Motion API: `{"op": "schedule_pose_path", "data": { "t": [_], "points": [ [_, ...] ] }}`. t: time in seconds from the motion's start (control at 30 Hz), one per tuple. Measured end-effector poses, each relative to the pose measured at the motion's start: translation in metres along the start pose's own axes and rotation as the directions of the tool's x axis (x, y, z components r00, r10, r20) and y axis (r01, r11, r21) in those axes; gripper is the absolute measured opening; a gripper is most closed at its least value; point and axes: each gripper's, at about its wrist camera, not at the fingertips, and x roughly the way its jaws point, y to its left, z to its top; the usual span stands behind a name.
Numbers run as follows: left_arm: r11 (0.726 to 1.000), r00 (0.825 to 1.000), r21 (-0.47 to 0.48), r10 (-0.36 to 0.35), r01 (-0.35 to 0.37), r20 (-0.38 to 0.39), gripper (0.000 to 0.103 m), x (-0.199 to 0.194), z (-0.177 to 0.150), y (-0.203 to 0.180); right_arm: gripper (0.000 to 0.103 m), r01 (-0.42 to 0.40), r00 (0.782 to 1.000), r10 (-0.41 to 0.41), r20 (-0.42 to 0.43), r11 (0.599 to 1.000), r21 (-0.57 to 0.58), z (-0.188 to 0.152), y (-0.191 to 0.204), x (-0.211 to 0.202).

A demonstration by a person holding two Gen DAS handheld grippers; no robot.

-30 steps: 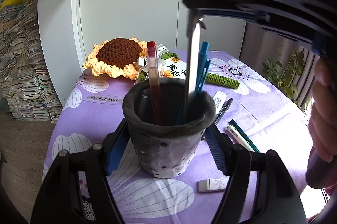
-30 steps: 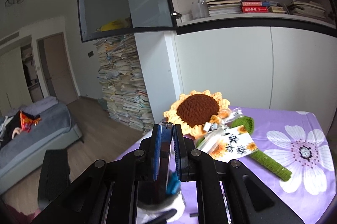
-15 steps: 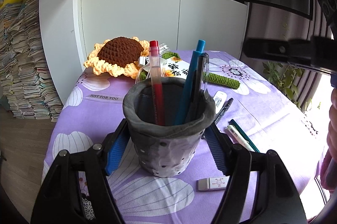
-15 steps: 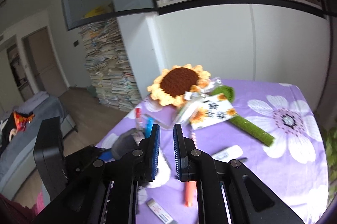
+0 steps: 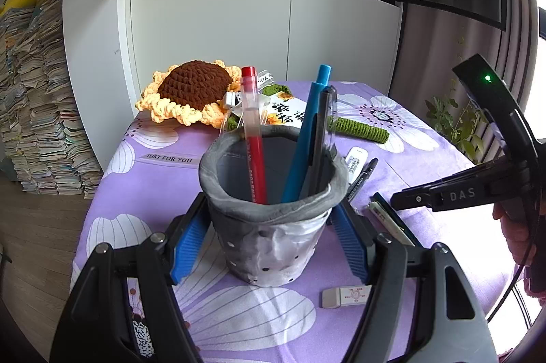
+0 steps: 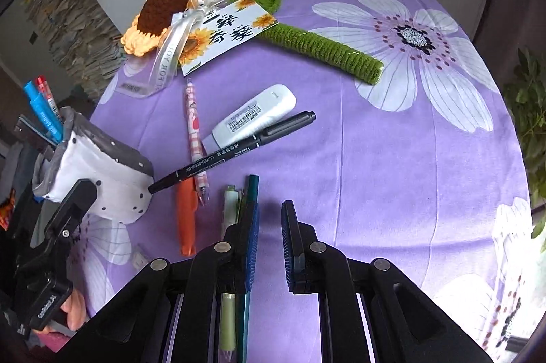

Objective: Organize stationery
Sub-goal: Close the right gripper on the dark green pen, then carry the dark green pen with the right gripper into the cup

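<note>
1. Left gripper: its blue pads press both sides of the fabric pen holder, which stands upright on the purple floral tablecloth.
2. Pen holder contents: a red pen, a blue pen and a dark pen, all leaning inside.
3. Loose items just right of the holder, in the right wrist view: an orange marker, a pink checked pen, a black felt-tip pen lying across them, and a white correction tape. A white eraser lies in front of the holder.
4. Pale green pen and teal pen: side by side, running under the right gripper's left finger.
5. Right gripper: jaws nearly closed, a narrow gap between the pads, nothing held; it points down at the cloth just beside the teal pen.
6. Step in hand, as judged: fetching the next loose pen while the holder is steadied. The next move calls for spreading the jaws and straddling one pen only.
</note>
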Motion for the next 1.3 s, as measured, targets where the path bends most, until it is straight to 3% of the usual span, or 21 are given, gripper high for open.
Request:
{"op": "schedule_pose_path", "data": {
  "t": [0.3, 0.57, 1.0, 1.17, 1.3],
  "points": [
    [1.0, 1.0, 0.003, -0.005, 0.005, 0.004, 0.07, -0.001, -0.001, 0.0, 0.012, 0.008, 1.0, -0.009, -0.015, 1.0, -0.027, 0.008, 0.011, 0.012],
    [1.0, 1.0, 0.003, -0.007, 0.007, 0.008, 0.07, -0.001, -0.001, 0.001, 0.012, 0.109, 0.994, -0.111, -0.018, 0.988, -0.106, 0.003, 0.016, 0.011],
    [1.0, 1.0, 0.004, -0.004, 0.004, 0.012, 0.07, -0.005, 0.0, -0.001, 0.012, 0.135, 0.99, -0.137, -0.037, 0.989, -0.065, 0.009, -0.001, 0.01],
    [1.0, 1.0, 0.002, -0.006, 0.006, 0.013, 0.07, -0.005, 0.0, -0.001, 0.008, 0.185, 0.981, -0.191, -0.032, 0.972, -0.144, 0.007, 0.014, 0.013],
    [1.0, 1.0, 0.004, -0.005, 0.005, 0.012, 0.07, -0.005, -0.001, -0.002, 0.007, 0.105, 0.994, -0.105, 0.005, 0.986, -0.131, 0.006, 0.018, -0.002]
  ]
}}
